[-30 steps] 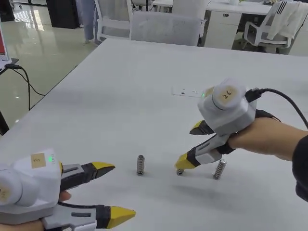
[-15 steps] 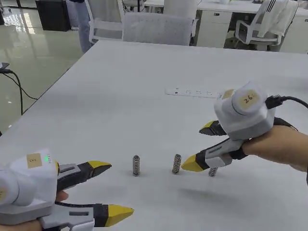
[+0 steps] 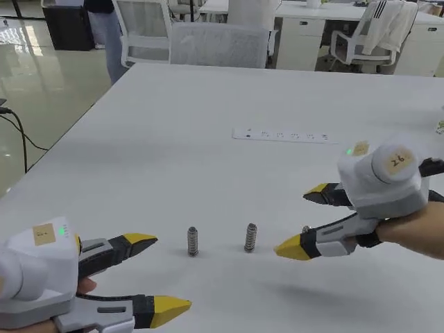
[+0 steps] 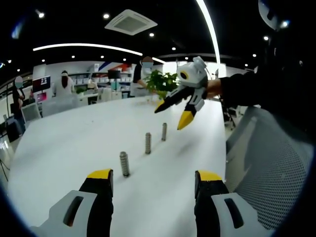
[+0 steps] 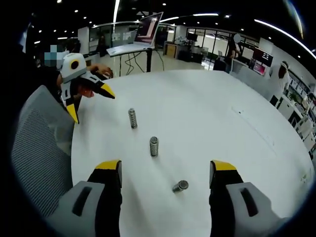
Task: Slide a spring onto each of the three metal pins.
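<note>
Front: three springs upright in a row, gaps between them passable | behind: table bare up to power strip | rightmost spring crowded by right gripper fingers

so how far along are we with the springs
Looks done: three springs stand upright in a row, left spring, middle spring and right spring, presumably each over a pin. In hand: nothing; left claw and right claw are open. Left: seemingly nothing.
</note>
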Action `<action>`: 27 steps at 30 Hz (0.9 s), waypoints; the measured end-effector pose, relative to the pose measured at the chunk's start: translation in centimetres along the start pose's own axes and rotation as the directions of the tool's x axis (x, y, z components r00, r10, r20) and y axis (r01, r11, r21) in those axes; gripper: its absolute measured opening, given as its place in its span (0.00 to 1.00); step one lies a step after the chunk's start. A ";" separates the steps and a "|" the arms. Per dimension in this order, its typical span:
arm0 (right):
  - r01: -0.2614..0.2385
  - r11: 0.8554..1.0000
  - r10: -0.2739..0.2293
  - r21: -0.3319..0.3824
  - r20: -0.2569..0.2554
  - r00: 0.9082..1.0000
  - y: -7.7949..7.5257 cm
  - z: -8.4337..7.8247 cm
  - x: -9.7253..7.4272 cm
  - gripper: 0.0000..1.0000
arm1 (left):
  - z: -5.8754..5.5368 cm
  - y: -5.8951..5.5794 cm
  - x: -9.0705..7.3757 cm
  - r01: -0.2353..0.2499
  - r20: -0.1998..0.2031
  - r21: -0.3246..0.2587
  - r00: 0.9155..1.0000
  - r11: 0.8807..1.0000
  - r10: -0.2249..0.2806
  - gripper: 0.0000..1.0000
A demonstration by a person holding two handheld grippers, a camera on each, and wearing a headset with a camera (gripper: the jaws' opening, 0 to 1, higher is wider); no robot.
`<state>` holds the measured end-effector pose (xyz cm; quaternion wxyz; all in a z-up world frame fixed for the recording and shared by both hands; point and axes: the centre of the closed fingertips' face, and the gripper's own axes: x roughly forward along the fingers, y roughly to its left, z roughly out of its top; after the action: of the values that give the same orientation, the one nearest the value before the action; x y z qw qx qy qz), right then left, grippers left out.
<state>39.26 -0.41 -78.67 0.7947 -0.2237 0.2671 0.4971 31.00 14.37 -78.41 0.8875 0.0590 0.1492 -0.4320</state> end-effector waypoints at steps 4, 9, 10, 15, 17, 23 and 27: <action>0.003 1.000 -0.003 0.005 0.014 1.000 0.5 -0.7 -0.7 0.73 | 0.1 -0.1 0.0 0.000 0.002 -0.001 1.000 1.000 0.000 0.62; 0.001 1.000 -0.002 0.015 0.048 0.999 1.0 -1.1 -1.2 0.74 | 0.2 -0.2 0.0 0.000 0.004 0.000 1.000 1.000 0.000 0.63; 0.003 1.000 -0.004 0.018 0.054 0.999 1.1 -1.2 -1.3 0.74 | 0.2 -0.2 -0.1 -0.001 0.005 -0.002 1.000 1.000 0.001 0.63; 0.004 0.999 -0.007 0.038 0.086 0.996 1.5 -1.7 -1.7 0.75 | 0.0 -0.3 -0.4 -0.005 0.006 -0.007 1.000 1.000 0.005 0.63; 0.006 0.999 -0.010 0.045 0.089 0.996 1.7 -2.1 -1.8 0.75 | 0.0 -0.4 -0.5 -0.008 0.007 -0.011 1.000 1.000 0.008 0.63; 0.005 0.998 -0.012 0.057 0.112 0.994 2.3 -3.4 -2.4 0.75 | -0.2 -0.4 -0.7 -0.017 0.011 -0.022 1.000 1.000 0.017 0.63; 0.015 0.997 -0.025 0.070 0.146 0.989 2.5 -3.6 -2.9 0.76 | -0.2 -0.6 -0.8 -0.019 0.015 -0.028 1.000 0.999 0.019 0.63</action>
<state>35.19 -3.61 -79.77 0.8243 -0.1619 0.2225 0.4948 30.07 14.64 -78.31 0.8935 0.0449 0.1478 -0.4218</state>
